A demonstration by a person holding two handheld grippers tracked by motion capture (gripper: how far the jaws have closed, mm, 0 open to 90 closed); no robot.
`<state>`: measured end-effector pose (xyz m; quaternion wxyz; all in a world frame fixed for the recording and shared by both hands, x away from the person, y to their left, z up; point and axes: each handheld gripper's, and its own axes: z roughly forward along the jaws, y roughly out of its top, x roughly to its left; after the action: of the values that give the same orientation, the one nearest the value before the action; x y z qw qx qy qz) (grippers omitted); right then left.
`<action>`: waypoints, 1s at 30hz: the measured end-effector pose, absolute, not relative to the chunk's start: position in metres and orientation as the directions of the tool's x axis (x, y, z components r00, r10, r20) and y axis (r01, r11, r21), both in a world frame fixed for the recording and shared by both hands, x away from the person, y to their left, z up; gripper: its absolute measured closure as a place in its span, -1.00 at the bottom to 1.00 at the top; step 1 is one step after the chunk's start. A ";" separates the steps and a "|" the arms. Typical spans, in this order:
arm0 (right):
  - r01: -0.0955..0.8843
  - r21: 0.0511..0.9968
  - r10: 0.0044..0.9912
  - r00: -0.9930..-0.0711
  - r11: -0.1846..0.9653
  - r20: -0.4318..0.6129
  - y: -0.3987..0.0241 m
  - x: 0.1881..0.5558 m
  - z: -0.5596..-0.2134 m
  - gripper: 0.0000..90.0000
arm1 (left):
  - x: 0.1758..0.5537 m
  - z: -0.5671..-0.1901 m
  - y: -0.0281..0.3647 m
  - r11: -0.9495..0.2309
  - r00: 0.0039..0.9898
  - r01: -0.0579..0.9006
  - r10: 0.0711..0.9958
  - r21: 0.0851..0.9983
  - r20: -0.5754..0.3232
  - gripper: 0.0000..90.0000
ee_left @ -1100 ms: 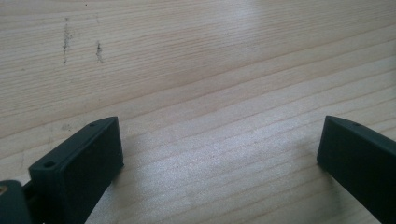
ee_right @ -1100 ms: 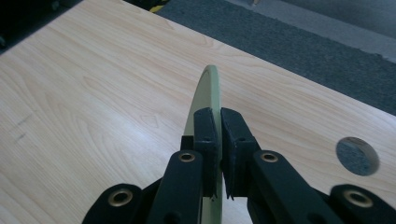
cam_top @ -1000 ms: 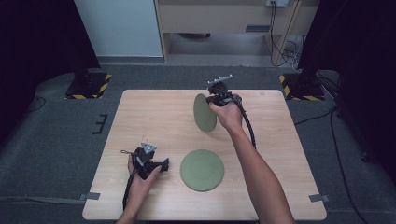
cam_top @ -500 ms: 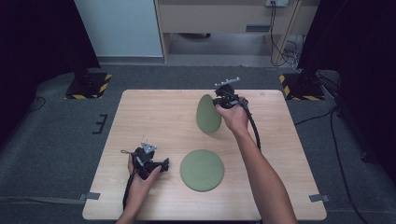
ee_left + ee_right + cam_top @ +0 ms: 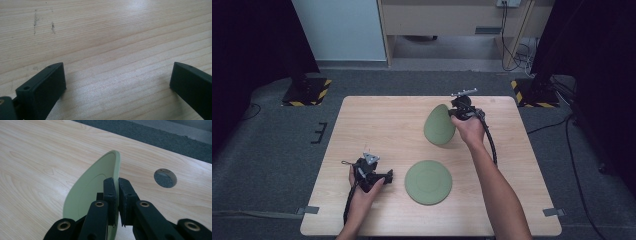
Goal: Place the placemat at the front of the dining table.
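Right gripper (image 5: 453,113) clamps the rim of a tilted green plate (image 5: 439,125) above the table (image 5: 377,125), a second plate (image 5: 428,181) lying flat nearer the person. Left gripper (image 5: 117,80) jaws stand apart over bare wood. Along the right gripper (image 5: 117,192), the plain plate (image 5: 92,187) carries no writing.

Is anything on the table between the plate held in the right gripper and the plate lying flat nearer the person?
Nothing visible. The right gripper is shut on the rim of the tilted green plate; bare table lies between it and the flat plate. The open left gripper sits off to the side.
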<state>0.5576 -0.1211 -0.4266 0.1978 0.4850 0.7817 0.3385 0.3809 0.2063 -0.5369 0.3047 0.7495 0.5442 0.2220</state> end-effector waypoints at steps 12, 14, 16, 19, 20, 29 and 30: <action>0.651 0.700 0.909 -0.418 0.294 0.007 -0.136 0.560 -0.445 0.86 | 0.381 -0.537 0.206 -0.224 0.310 0.680 0.951 0.698 0.003 -1.00; 0.656 0.697 0.912 -0.411 0.290 0.008 -0.138 0.561 -0.448 0.84 | 0.381 -0.537 0.206 -0.224 0.310 0.680 0.951 0.698 0.003 -1.00; 0.659 0.696 0.918 -0.397 0.287 -0.003 -0.140 0.562 -0.452 0.73 | 0.381 -0.537 0.206 -0.224 0.310 0.680 0.951 0.698 0.003 -1.00; 0.664 0.702 0.933 -0.360 0.258 -0.003 -0.146 0.563 -0.456 0.47 | 0.381 -0.537 0.206 -0.225 0.310 0.680 0.951 0.698 0.003 -1.00; 0.665 0.704 0.936 -0.353 0.250 0.001 -0.148 0.563 -0.456 0.46 | 0.381 -0.537 0.206 -0.225 0.311 0.680 0.951 0.698 0.004 -1.00; 0.662 0.719 0.942 -0.333 0.211 0.031 -0.158 0.558 -0.455 0.12 | 0.381 -0.537 0.206 -0.226 0.311 0.679 0.950 0.698 0.005 -1.00; 0.665 0.717 0.943 -0.332 0.207 0.036 -0.158 0.557 -0.454 0.08 | 0.381 -0.537 0.206 -0.226 0.311 0.679 0.950 0.698 0.005 -1.00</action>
<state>0.5575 -0.1581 -0.4545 0.2117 0.5380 0.7473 0.3276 0.3805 0.2062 -0.5368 0.3039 0.7505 0.5428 0.2230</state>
